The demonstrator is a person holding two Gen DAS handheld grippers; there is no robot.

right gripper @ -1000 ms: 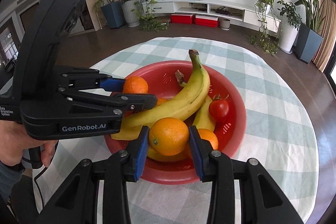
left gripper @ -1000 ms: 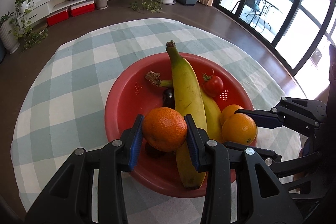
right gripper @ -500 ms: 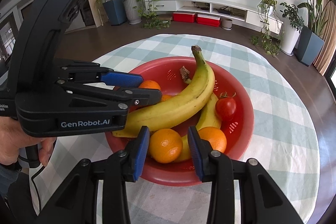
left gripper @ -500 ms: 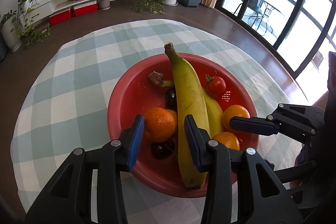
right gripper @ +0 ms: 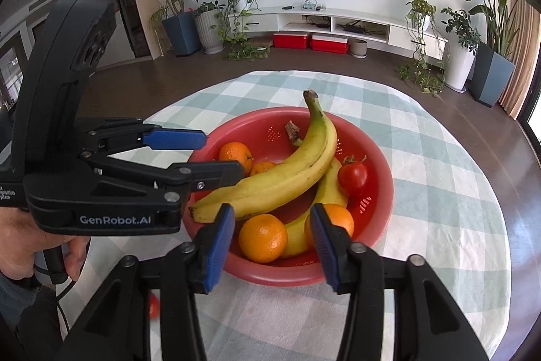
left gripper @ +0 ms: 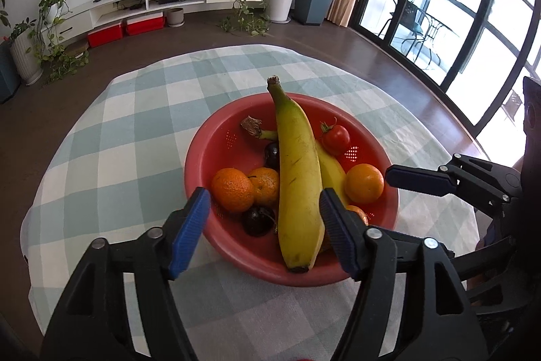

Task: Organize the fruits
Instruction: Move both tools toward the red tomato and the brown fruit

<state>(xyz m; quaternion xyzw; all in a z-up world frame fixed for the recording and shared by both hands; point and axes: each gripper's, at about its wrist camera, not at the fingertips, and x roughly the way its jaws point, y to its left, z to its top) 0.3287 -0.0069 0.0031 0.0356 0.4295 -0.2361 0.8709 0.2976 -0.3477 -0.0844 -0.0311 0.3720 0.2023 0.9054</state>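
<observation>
A red bowl [left gripper: 216, 131] on the checked tablecloth holds two bananas [left gripper: 297, 178], a tomato [left gripper: 335, 139], dark round fruits [left gripper: 258, 220] and several oranges. My left gripper [left gripper: 263, 232] hangs over the bowl's near rim with its jaws opening; the pads touch nothing, and an orange [left gripper: 233, 190] lies in the bowl beyond them. In the right wrist view my right gripper [right gripper: 272, 247] is also opening. An orange [right gripper: 263, 237] rests in the bowl [right gripper: 287, 273] between its pads, clear of both. The left gripper [right gripper: 203, 154] reaches in from the left.
The round table's checked cloth [left gripper: 128, 137] surrounds the bowl. A hand [right gripper: 33, 246] holds the left gripper's handle. A small red object [right gripper: 154, 307] lies on the cloth near the table's front edge. Plants, a TV shelf and glass doors stand far behind.
Both grippers were shut on an orange each. They lowered the oranges into the bowl, then spread their jaws and let go. The left gripper drew back from the bowl.
</observation>
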